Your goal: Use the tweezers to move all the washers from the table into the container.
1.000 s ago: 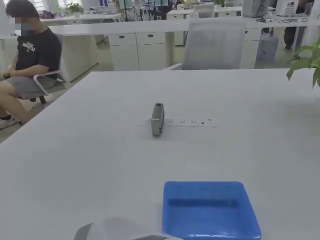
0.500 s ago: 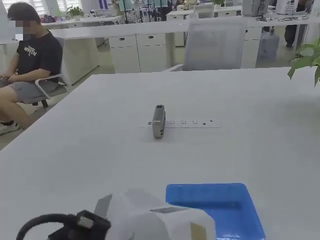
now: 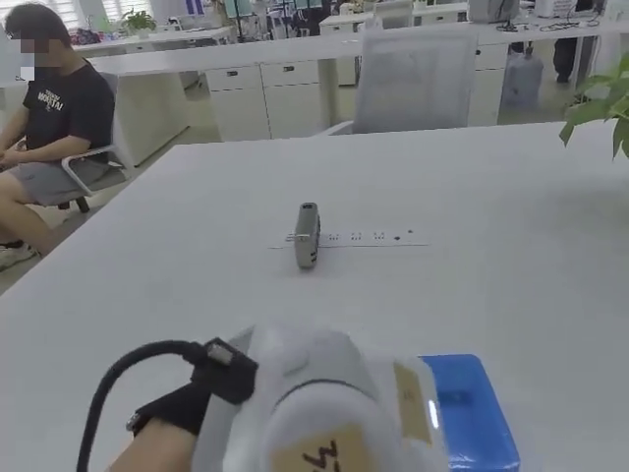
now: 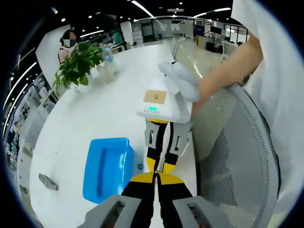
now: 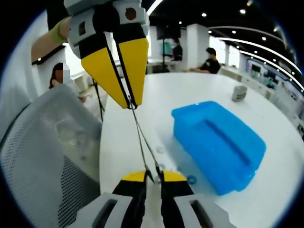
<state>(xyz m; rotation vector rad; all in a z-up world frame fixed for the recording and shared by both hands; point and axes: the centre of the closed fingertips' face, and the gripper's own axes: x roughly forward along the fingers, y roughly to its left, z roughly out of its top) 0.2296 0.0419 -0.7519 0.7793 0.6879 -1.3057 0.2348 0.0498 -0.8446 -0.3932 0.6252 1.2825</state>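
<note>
A thin metal pair of tweezers (image 5: 141, 140) spans the gap between my two grippers. My right gripper (image 5: 153, 178) is shut on its near end. My left gripper (image 5: 129, 102), with yellow jaws, hangs from above and is shut on the far end. In the left gripper view my left gripper (image 4: 156, 176) meets the right gripper (image 4: 160, 168) tip to tip. The blue container (image 5: 218, 142) (image 4: 107, 166) sits on the white table just beside them. Small washers (image 3: 369, 237) lie in a row mid-table. A gripper's white body (image 3: 314, 413) hides the left part of the container (image 3: 472, 413).
A grey block (image 3: 308, 234) (image 4: 48, 181) lies at the left end of the washer row. A tiny blue ring (image 5: 191, 179) rests by the container. A mesh chair (image 4: 237, 156) stands at the table's near edge. A plant (image 4: 78, 64) is on the far side, and a person (image 3: 59, 108) sits at the back left.
A gripper with a black-gloved hand and cable has risen into the head view from the bottom, covering the left part of the blue container. The table's things have not moved.
</note>
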